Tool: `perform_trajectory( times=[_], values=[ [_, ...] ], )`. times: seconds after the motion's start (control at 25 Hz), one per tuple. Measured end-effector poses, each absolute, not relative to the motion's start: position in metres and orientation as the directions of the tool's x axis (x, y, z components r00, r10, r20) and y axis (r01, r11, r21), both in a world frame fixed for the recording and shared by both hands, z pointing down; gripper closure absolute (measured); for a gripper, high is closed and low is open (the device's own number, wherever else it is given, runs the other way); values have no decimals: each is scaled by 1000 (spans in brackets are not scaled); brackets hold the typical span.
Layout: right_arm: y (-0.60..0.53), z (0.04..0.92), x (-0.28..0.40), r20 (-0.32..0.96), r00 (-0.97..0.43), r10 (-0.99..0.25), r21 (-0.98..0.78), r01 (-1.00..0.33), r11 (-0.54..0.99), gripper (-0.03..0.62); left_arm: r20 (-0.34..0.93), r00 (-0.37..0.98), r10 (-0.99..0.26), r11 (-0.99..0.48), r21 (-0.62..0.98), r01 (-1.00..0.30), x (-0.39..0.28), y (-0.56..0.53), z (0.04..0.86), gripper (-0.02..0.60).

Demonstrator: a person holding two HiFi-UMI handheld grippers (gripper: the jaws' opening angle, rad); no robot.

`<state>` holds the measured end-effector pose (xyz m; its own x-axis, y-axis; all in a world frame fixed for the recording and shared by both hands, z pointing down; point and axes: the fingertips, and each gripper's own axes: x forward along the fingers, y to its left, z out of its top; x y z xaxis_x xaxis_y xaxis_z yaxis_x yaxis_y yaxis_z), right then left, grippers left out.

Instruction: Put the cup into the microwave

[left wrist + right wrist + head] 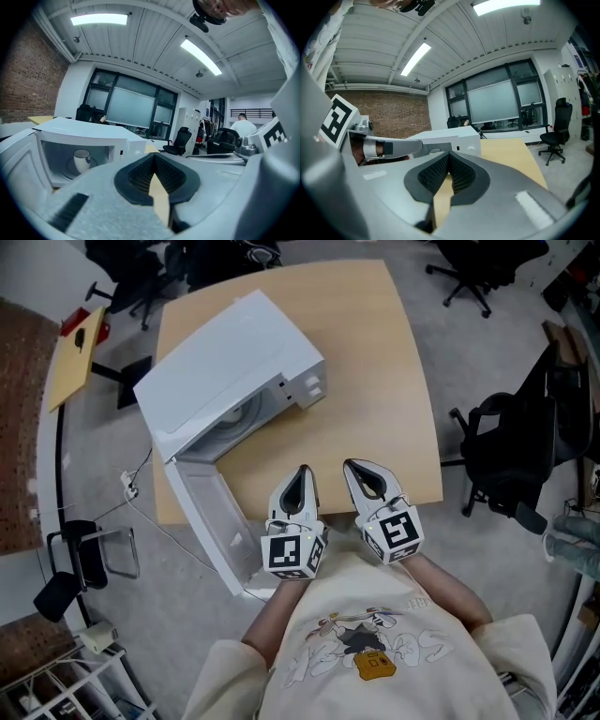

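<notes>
A white cup (82, 159) with a dark handle stands upright on the turntable inside the white microwave (225, 371), whose door (211, 521) hangs open toward me. From the head view the cup is hidden by the oven's top. My left gripper (302, 474) and right gripper (354, 468) hover side by side at the front edge of the wooden table (375, 381), close to my chest. Both are shut with nothing between the jaws. The left gripper (153, 157) points toward the oven's opening, well short of it. The right gripper (449, 157) points past the microwave (450, 138) over the tabletop.
The open door juts out past the table's front left corner. A black office chair (525, 456) stands to the right of the table and a small chair (80, 554) on the floor to the left. A cable trails on the floor by the door.
</notes>
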<state>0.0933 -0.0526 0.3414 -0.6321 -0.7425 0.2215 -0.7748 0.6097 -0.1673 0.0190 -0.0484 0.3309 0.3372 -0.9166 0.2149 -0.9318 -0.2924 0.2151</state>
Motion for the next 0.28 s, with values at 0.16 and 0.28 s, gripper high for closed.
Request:
perform_trajectory(
  times=[0.16, 0.28],
  values=[
    [-51, 339, 92, 214, -633, -744, -166, -774, 611, 589, 218, 339, -915, -296, 207, -932, 20, -45, 331, 578],
    [-49, 340, 91, 213, -630, -747, -166, -777, 607, 589, 219, 341, -914, -298, 207, -932, 19, -44, 332, 578]
  ],
)
